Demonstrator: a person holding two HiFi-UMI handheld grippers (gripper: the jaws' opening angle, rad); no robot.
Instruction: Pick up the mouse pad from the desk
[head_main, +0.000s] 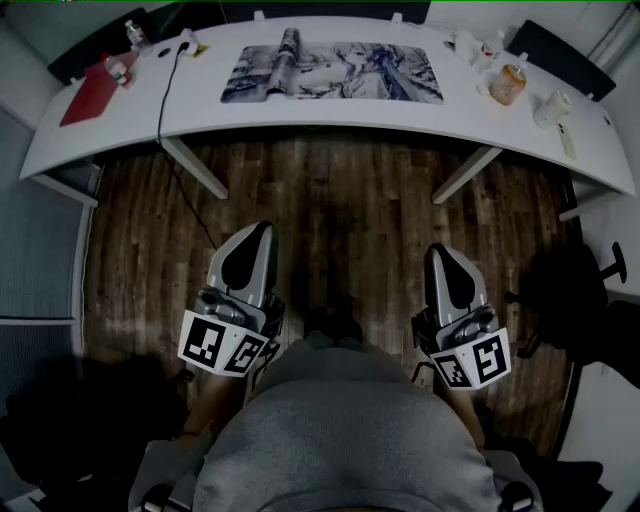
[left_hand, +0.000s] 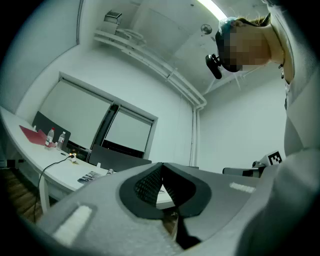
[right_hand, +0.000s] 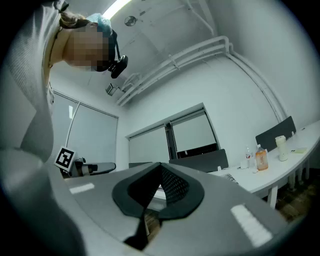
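Note:
A large printed grey mouse pad (head_main: 335, 74) lies flat on the white desk (head_main: 300, 115), its left end curled up in a small roll. Both grippers hang well short of the desk, over the wooden floor and close to the person's body. The left gripper (head_main: 252, 243) is shut with nothing in it, and so is the right gripper (head_main: 444, 265). In the left gripper view the jaws (left_hand: 161, 165) meet at their tips; part of the pad (left_hand: 91, 176) shows on the desk beyond. The right gripper view shows its jaws (right_hand: 160, 166) closed too.
On the desk's left end lie a red folder (head_main: 88, 93), small bottles (head_main: 135, 36) and a black cable (head_main: 162, 110) that drops to the floor. An orange bottle (head_main: 508, 84), a cup (head_main: 552, 107) and small items stand at the right end. Dark chairs (head_main: 555, 56) stand behind the desk.

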